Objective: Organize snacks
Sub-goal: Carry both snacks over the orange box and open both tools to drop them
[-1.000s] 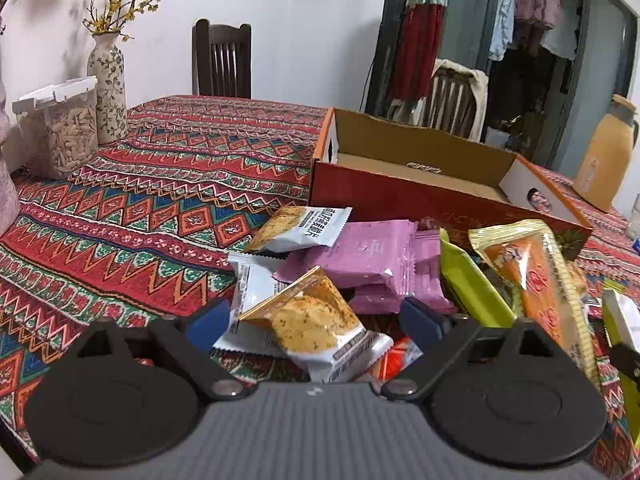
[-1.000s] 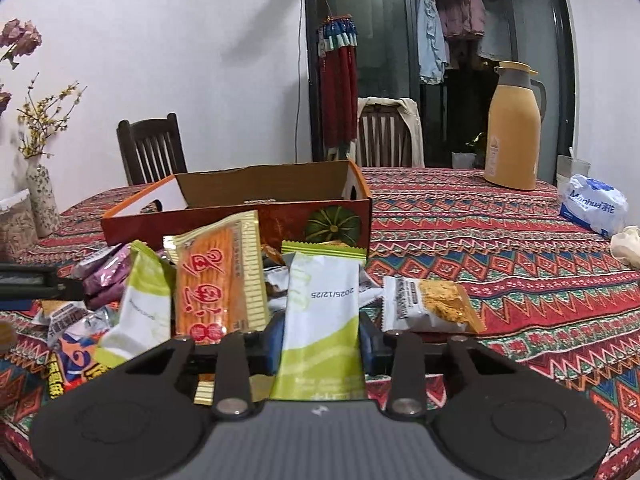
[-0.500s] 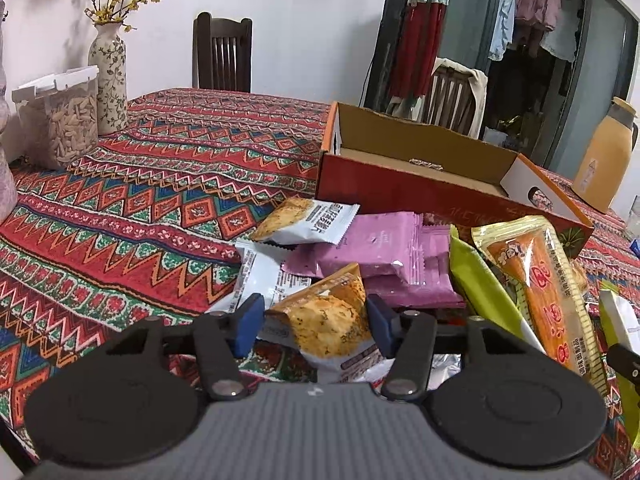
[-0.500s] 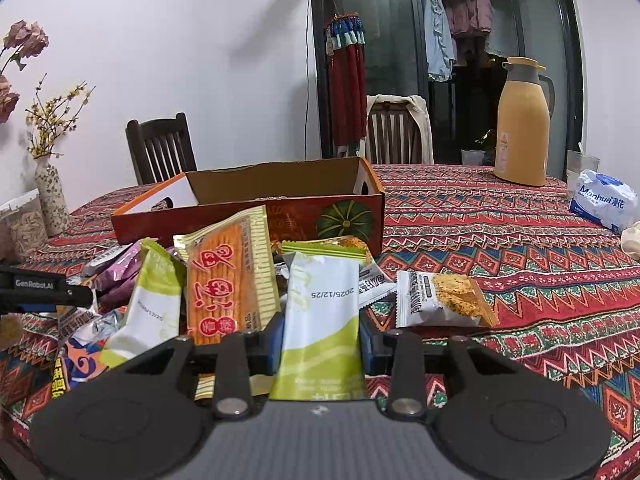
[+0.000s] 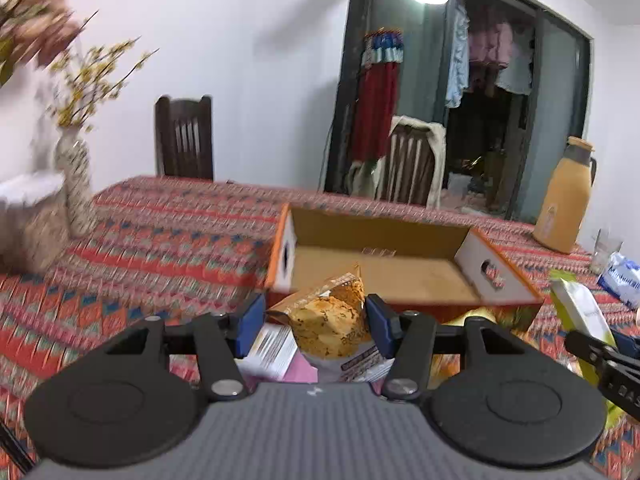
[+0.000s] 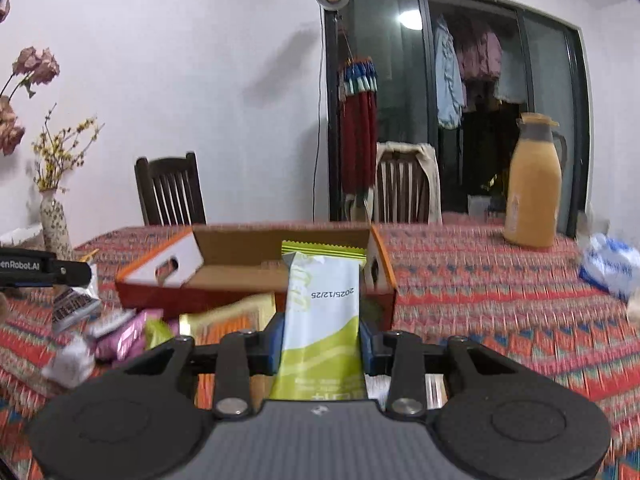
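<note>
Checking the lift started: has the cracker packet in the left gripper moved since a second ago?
Yes. The cracker packet has risen: it lay low on the pile, now it overlaps the cardboard box.

Left gripper (image 5: pixel 316 324) closed from wide open onto the biscuit packet (image 5: pixel 330 320), pads now pressing both sides. Packet lifted off the snack pile (image 6: pixel 120 332), now hanging in front of the open cardboard box (image 5: pixel 384 276), where before it lay on the white wrappers. Right gripper (image 6: pixel 320 338) raised too, with the green-and-white sachet (image 6: pixel 322 308) carried up (grip unchanged), top edge now overlapping the box interior instead of the pile. Both views tilted higher; box floor now visible.
</note>
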A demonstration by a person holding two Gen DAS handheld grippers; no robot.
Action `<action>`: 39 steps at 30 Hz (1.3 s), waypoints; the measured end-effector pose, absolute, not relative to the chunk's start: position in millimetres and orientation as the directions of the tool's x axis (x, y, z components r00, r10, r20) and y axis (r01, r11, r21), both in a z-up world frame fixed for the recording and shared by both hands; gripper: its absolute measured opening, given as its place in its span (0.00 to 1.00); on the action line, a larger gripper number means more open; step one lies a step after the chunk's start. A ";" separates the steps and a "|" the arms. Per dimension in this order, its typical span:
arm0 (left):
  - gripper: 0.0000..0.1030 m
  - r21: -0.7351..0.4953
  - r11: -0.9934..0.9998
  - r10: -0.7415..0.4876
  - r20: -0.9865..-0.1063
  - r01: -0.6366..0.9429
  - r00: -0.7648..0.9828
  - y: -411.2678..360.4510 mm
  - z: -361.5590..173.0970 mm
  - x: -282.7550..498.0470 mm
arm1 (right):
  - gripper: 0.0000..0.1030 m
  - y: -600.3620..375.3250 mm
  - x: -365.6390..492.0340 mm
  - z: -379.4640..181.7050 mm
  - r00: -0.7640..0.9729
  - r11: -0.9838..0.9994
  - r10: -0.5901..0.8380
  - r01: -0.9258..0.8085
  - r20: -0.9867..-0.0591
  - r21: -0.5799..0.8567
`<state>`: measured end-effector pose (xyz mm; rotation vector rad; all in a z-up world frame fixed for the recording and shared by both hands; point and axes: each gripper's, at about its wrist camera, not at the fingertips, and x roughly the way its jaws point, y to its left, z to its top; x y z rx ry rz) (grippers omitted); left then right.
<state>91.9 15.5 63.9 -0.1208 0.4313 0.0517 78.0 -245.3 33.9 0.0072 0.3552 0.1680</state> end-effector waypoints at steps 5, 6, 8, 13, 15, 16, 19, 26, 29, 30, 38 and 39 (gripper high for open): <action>0.55 -0.111 0.992 0.015 -0.385 -0.062 0.923 8.6 87.6 127.9 | 0.35 -236.9 121.0 59.2 0.942 0.989 0.141 -0.146 -0.305 0.007; 0.55 -0.113 0.992 0.015 -0.382 -0.063 0.924 7.1 91.0 135.2 | 0.35 -235.5 132.2 63.2 0.942 0.990 0.136 -0.140 -0.308 0.009; 0.55 -0.108 0.992 0.023 -0.379 -0.068 0.925 3.0 96.8 154.1 | 0.35 -233.3 153.5 70.0 0.940 0.990 0.138 -0.139 -0.313 0.018; 0.55 -0.111 0.988 0.051 -0.403 -0.104 0.914 -3.0 96.1 203.1 | 0.35 -226.3 213.3 81.4 0.930 0.990 0.140 -0.130 -0.340 0.052; 0.55 -0.109 0.988 0.057 -0.420 -0.113 0.906 -2.8 86.6 222.6 | 0.35 -224.4 234.2 76.4 0.923 0.990 0.139 -0.122 -0.358 0.070; 0.55 -0.100 0.988 0.066 -0.426 -0.120 0.902 -2.2 80.6 230.3 | 0.35 -224.5 242.3 72.1 0.922 0.990 0.136 -0.115 -0.363 0.078; 0.55 -0.114 0.981 0.085 -0.465 -0.154 0.881 6.5 58.3 252.6 | 0.35 -226.5 259.8 54.8 0.918 0.991 0.125 -0.097 -0.376 0.093; 0.58 -0.118 0.983 0.069 -0.484 -0.144 0.872 13.6 44.5 256.8 | 0.38 -222.1 270.2 32.0 0.884 0.988 0.153 -0.125 -0.442 0.092; 0.86 -0.132 0.980 0.072 -0.452 -0.147 0.889 15.1 46.0 249.3 | 0.77 -221.7 263.8 32.3 0.891 0.988 0.149 -0.119 -0.428 0.097; 1.00 -0.138 0.978 0.084 -0.437 -0.159 0.895 14.4 47.6 246.5 | 0.86 -223.0 261.4 33.1 0.899 0.989 0.142 -0.109 -0.415 0.101; 1.00 -0.161 0.974 0.093 -0.360 -0.160 0.928 11.5 59.8 227.1 | 1.00 -234.2 248.3 39.1 0.924 0.985 0.135 -0.088 -0.357 0.146; 1.00 -0.161 0.974 0.091 -0.359 -0.158 0.929 11.1 60.5 226.7 | 1.00 -235.2 247.3 39.6 0.925 0.985 0.136 -0.089 -0.354 0.147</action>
